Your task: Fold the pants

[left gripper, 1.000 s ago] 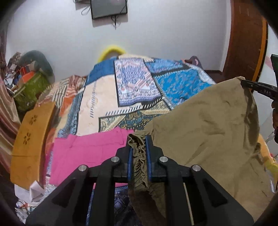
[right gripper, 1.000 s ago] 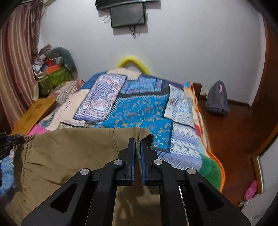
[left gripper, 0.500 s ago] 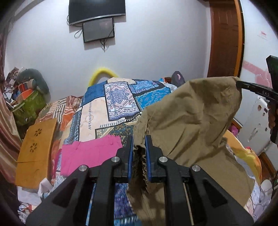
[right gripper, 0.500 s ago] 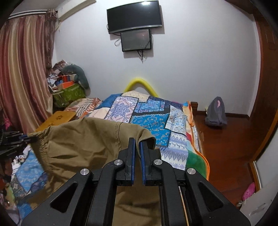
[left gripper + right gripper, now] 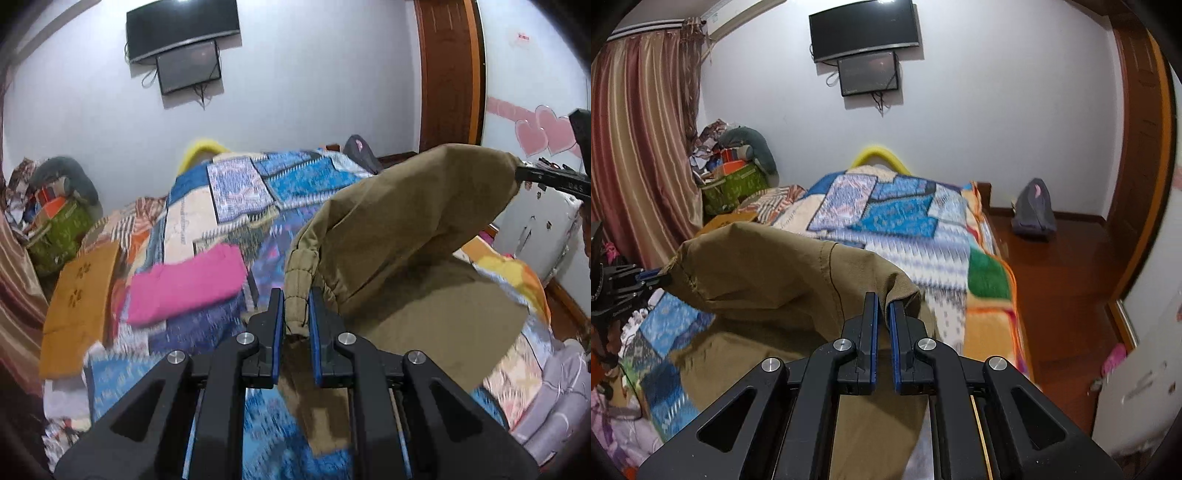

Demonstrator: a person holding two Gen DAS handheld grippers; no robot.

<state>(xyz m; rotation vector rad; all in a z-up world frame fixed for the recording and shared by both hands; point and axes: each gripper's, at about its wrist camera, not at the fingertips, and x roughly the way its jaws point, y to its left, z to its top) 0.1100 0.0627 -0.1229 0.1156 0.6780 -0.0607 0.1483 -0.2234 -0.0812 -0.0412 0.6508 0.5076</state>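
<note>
While the olive-brown pants [image 5: 399, 236] hang lifted over the near end of the bed [image 5: 236, 192], the left hand-held gripper [image 5: 296, 295] is clamped on their gathered waistband and the right hand-held gripper [image 5: 882, 306] is pinched tight on the other top corner. Cloth sags between them, its lower part draped on the patchwork blanket [image 5: 897, 221]. Folded pink pants [image 5: 184, 288] lie to the left, beside an orange wooden board [image 5: 79, 302]. Clutter is heaped at the far left by the curtain [image 5: 639, 147]; a grey bag [image 5: 1034, 210] sits on the floor at right.
</note>
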